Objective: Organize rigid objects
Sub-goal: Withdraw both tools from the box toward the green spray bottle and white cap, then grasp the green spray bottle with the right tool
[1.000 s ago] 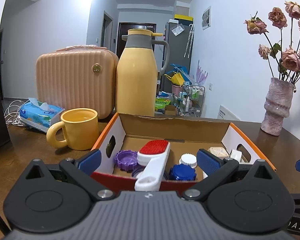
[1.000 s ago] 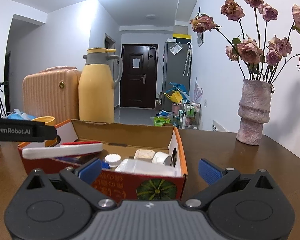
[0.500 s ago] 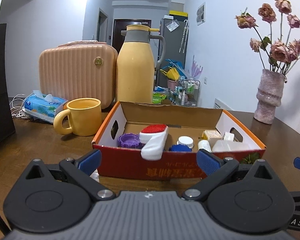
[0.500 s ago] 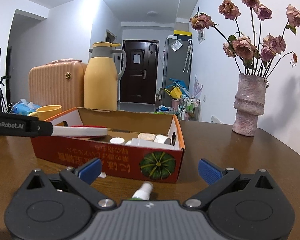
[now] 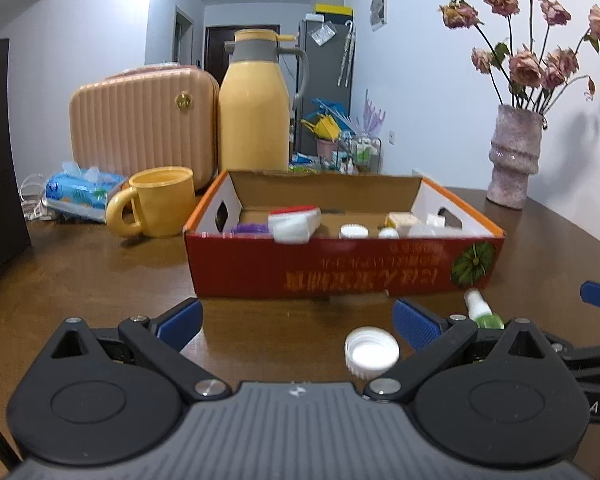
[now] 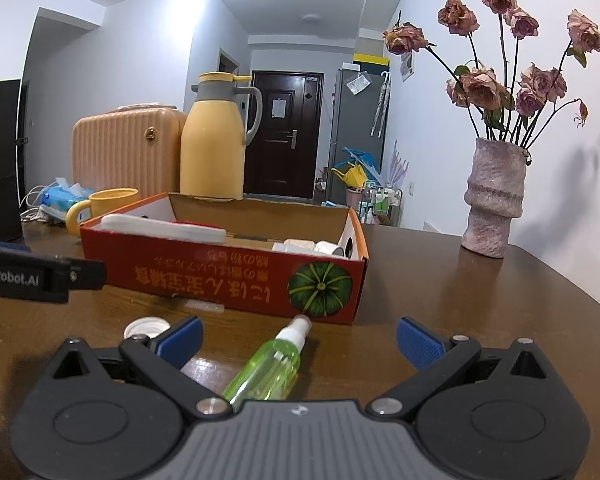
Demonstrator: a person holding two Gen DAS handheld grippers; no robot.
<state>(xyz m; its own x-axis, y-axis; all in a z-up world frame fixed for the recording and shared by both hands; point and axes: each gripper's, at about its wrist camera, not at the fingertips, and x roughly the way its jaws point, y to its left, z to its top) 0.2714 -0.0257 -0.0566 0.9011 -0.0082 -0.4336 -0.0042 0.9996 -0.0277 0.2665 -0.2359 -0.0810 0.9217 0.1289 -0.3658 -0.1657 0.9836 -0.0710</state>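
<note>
Our right claw [image 6: 298, 334] gapes wide and empty. Between its fingers the spray bottle [image 6: 270, 364] lies on the table [image 6: 480, 300], nozzle pointing away towards the box [image 6: 236, 276]. Our left claw [image 5: 296, 320], equally wide, sits nearer the white cap [image 5: 372, 352]. The bottle's base is hidden beneath the claw.

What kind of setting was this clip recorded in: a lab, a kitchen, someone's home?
Most likely a lived-in flat: a wooden dining table facing down a hallway to a dark front door. On the table stand a vase of dried roses, a yellow thermos jug and a matching mug.
</note>
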